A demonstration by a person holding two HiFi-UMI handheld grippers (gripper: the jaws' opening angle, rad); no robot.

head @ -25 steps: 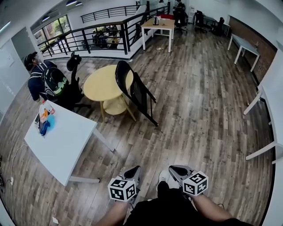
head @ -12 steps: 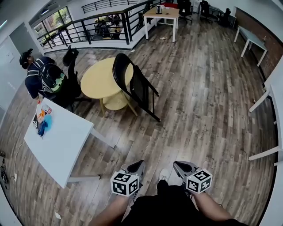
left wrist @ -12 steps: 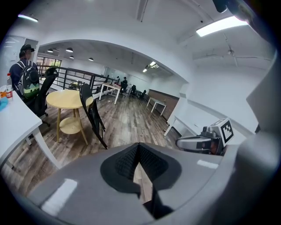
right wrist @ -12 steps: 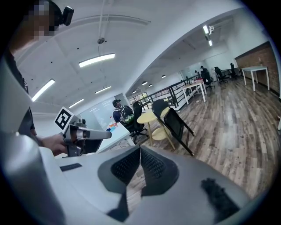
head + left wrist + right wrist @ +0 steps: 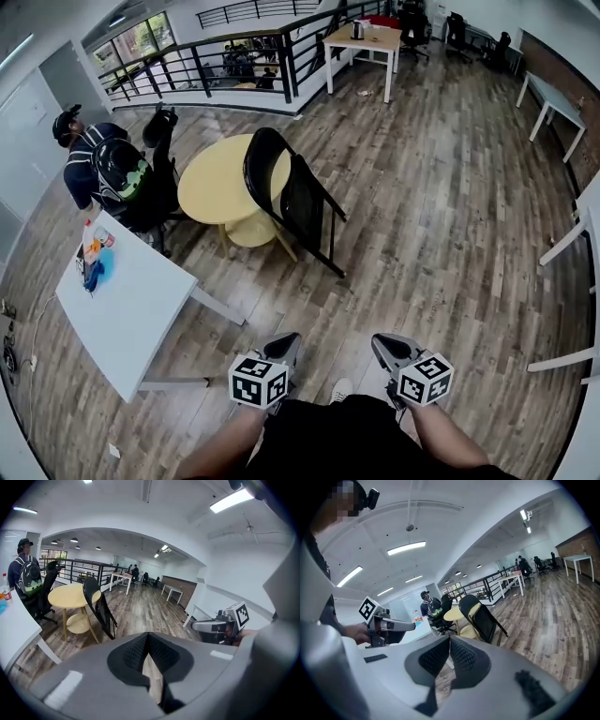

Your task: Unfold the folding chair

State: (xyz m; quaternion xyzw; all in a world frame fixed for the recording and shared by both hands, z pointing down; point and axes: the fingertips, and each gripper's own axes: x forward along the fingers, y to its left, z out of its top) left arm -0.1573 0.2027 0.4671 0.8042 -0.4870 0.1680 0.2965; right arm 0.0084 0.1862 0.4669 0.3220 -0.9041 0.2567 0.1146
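A black folding chair (image 5: 298, 199), folded up, leans against a round yellow table (image 5: 211, 183) on a wood floor (image 5: 441, 216), well ahead of both grippers. The left gripper (image 5: 284, 342) and right gripper (image 5: 382, 343) are held low by the person's body, side by side. Each has its jaws pressed together on nothing.

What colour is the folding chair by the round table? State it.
Black; the folding chair shows best in the head view.
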